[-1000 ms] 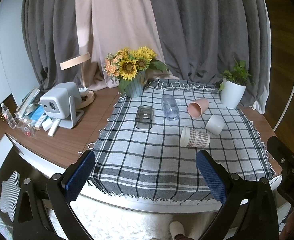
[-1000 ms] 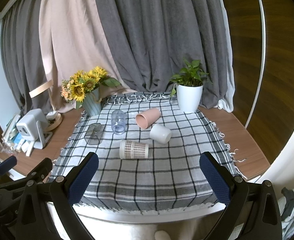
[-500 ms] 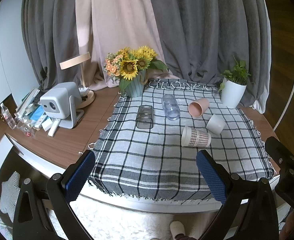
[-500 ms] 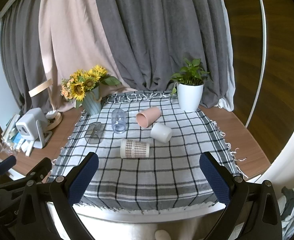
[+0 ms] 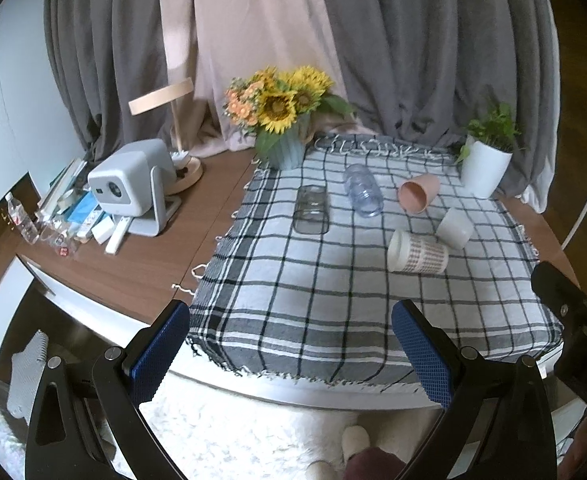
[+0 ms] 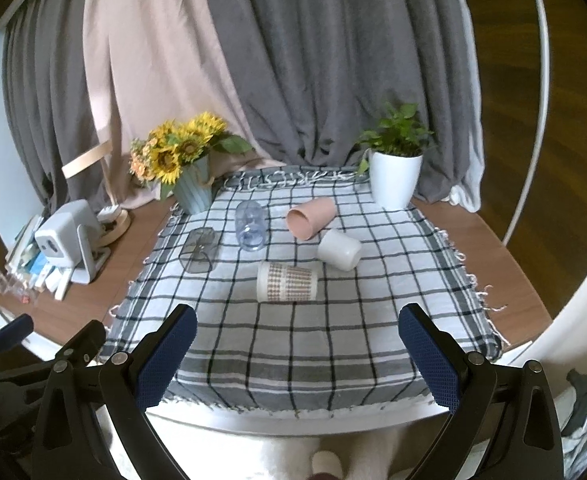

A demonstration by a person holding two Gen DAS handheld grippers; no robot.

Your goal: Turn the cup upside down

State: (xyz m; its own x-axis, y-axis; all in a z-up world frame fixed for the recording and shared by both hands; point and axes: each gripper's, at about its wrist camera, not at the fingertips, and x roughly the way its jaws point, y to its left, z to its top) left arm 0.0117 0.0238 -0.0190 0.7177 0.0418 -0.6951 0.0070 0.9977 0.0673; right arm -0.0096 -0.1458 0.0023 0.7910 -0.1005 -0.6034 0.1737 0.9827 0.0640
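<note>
Several cups lie on their sides on a checked cloth (image 5: 313, 288) (image 6: 293, 340): a patterned paper cup (image 5: 417, 257) (image 6: 286, 282), a white cup (image 5: 455, 227) (image 6: 340, 249), a pink cup (image 5: 418, 193) (image 6: 311, 217), a clear bluish cup (image 5: 362, 189) (image 6: 250, 225) and a dark glass tumbler (image 5: 312, 214) (image 6: 199, 250). My left gripper (image 5: 289, 356) is open and empty at the table's near edge. My right gripper (image 6: 297, 360) is open and empty, also in front of the table, well short of the cups.
A sunflower vase (image 5: 283, 120) (image 6: 185, 160) and a white potted plant (image 5: 487, 156) (image 6: 395, 164) stand at the cloth's back corners. A projector (image 5: 133, 186), a lamp and clutter sit on the wooden table to the left. Curtains hang behind.
Both grippers have drifted slightly towards the table. The cups have not moved and both grippers stay open.
</note>
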